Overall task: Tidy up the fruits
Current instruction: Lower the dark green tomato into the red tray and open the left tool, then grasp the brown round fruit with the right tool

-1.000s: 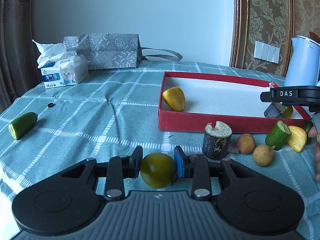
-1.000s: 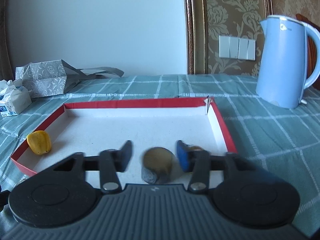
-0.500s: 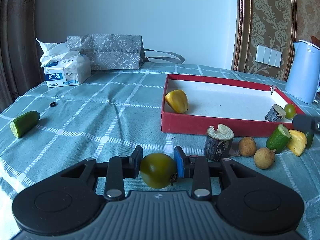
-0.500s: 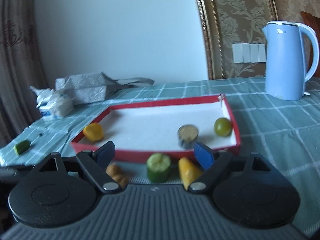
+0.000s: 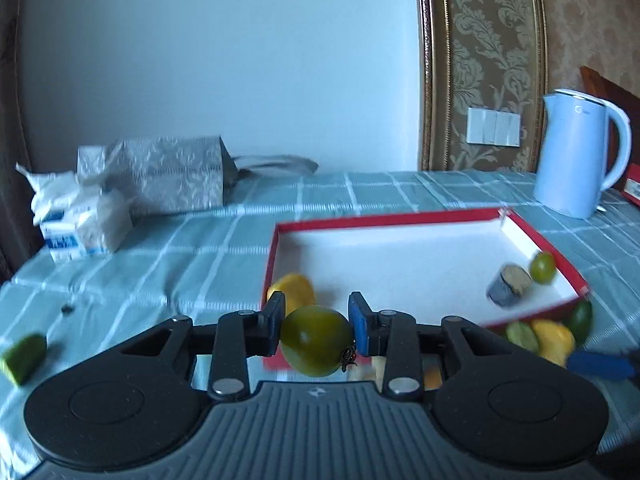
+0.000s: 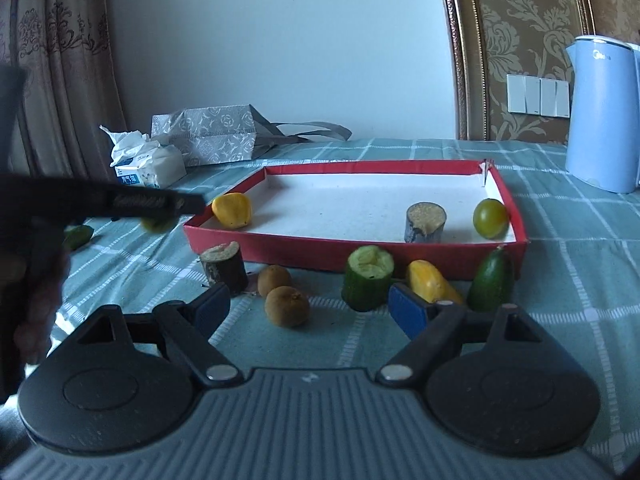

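My left gripper (image 5: 316, 322) is shut on a green tomato (image 5: 317, 341) and holds it in the air at the near left corner of the red tray (image 5: 536, 236). The tray holds a yellow fruit (image 5: 294, 294), a dark stump piece (image 5: 508, 286) and a small green tomato (image 5: 543, 267). My right gripper (image 6: 308, 308) is open and empty, low over the cloth in front of the tray (image 6: 320, 250). Just ahead of it lie two brown round fruits (image 6: 286, 306), a cut cucumber (image 6: 367, 278), a yellow fruit (image 6: 428, 284), a green fruit (image 6: 491, 280) and a stump piece (image 6: 224, 266).
A blue kettle (image 5: 580, 152) stands at the back right. A tissue pack (image 5: 80, 220) and a grey patterned bag (image 5: 168, 174) sit at the back left. A cucumber piece (image 5: 24, 356) lies at the table's left edge. The left gripper's body (image 6: 120, 200) crosses the right view.
My left gripper has lifted the green tomato and swung right toward the tray. My right gripper has let go of the stump piece in the tray, drawn back and come lower over the loose fruits.
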`<state>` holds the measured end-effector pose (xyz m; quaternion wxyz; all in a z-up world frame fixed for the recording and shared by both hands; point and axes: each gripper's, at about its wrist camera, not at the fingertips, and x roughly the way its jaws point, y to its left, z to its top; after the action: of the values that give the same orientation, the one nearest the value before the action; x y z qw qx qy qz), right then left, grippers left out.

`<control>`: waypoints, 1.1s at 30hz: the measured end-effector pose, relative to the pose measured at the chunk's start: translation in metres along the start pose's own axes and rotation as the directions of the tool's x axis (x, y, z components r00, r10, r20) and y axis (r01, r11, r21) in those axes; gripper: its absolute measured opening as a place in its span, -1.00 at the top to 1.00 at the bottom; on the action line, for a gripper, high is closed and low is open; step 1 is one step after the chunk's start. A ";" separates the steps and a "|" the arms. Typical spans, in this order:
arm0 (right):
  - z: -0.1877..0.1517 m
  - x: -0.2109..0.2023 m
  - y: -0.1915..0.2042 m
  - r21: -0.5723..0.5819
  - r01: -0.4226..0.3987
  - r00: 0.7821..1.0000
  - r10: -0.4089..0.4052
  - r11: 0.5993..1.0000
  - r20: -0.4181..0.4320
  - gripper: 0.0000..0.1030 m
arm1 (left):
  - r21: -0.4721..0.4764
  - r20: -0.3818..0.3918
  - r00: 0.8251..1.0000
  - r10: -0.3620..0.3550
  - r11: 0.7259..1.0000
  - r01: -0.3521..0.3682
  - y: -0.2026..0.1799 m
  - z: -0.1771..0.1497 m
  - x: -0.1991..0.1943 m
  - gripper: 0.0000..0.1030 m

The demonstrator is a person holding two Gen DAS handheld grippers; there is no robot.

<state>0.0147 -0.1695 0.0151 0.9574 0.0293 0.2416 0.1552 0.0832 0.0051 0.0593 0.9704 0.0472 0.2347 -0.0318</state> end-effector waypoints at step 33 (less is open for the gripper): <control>0.006 0.046 0.014 -0.084 -0.067 0.985 0.053 0.994 -0.162 0.00 | -0.187 -0.026 0.999 0.019 0.982 -0.024 0.086 -0.059 -0.032 -0.68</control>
<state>0.0524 -0.1418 0.0012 0.9302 -0.0186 0.3094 0.1965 0.0352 0.0978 0.0288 0.9679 -0.0416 0.2480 0.0015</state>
